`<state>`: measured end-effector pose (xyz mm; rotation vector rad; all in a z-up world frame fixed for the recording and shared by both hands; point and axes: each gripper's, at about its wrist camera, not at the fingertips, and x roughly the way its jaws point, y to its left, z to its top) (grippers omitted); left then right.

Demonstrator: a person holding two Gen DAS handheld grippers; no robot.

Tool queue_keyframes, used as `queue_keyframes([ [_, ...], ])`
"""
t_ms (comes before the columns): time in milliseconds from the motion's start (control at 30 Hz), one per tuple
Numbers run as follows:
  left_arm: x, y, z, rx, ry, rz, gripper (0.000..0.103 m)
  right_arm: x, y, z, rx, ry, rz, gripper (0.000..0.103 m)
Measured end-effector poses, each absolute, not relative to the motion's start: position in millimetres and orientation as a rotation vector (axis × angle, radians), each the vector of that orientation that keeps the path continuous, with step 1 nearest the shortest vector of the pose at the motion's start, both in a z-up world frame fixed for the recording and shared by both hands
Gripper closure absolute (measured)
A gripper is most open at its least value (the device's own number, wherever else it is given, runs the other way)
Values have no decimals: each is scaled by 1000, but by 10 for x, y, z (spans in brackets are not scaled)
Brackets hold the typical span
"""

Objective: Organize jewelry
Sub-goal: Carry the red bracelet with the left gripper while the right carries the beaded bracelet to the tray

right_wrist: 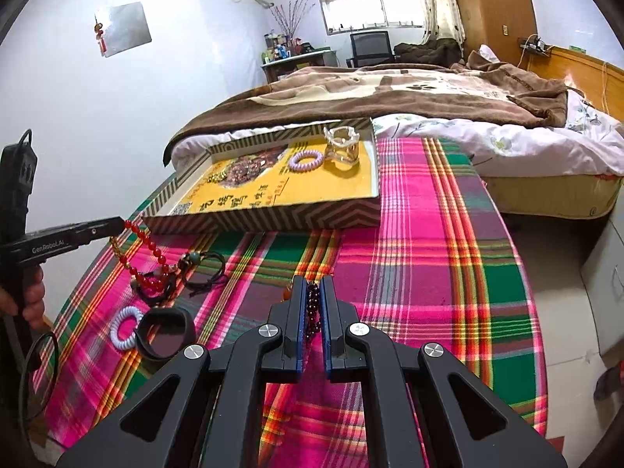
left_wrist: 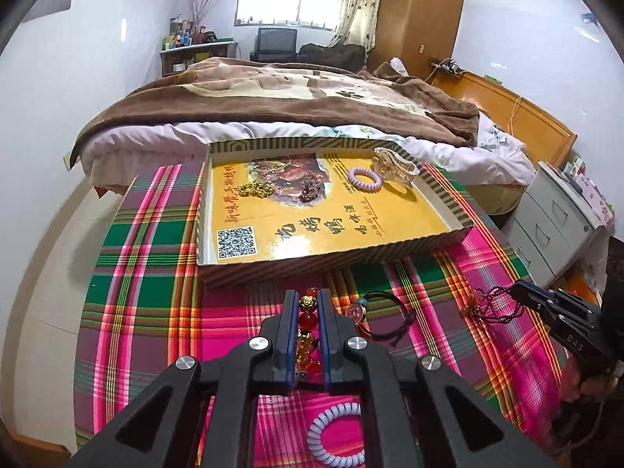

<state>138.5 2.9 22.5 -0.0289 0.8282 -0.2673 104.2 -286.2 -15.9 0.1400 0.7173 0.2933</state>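
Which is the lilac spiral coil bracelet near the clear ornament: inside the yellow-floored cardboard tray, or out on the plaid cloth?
Inside. The lilac spiral coil bracelet lies flat on the yellow-floored cardboard tray, within its striped walls, beside the clear ornament.

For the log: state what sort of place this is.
Most likely a home bedroom: a bed with a brown blanket, a wooden wardrobe, and a curtained window.

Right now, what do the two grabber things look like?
Both are black plastic. Each gripper has two flat fingers lined with blue pads and round silver bolts at the joints. The left gripper has "GenRobot.AI" in white on its side. The right gripper has white "DAS" lettering.
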Motion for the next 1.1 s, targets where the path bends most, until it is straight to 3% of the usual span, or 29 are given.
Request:
queue_keyframes([
  [500, 1314, -14, 723, -31, 722, -331, 94, 1091, -2893, 204, 134, 634, 296, 97],
  [867, 1737, 26, 885, -36, 703, -328, 94, 1572, -2698, 532, 103, 598, 341, 97],
  [1100, 2189, 27, 764, -61, 742, -348, 94, 2117, -2490, 449, 100, 649, 358, 97],
])
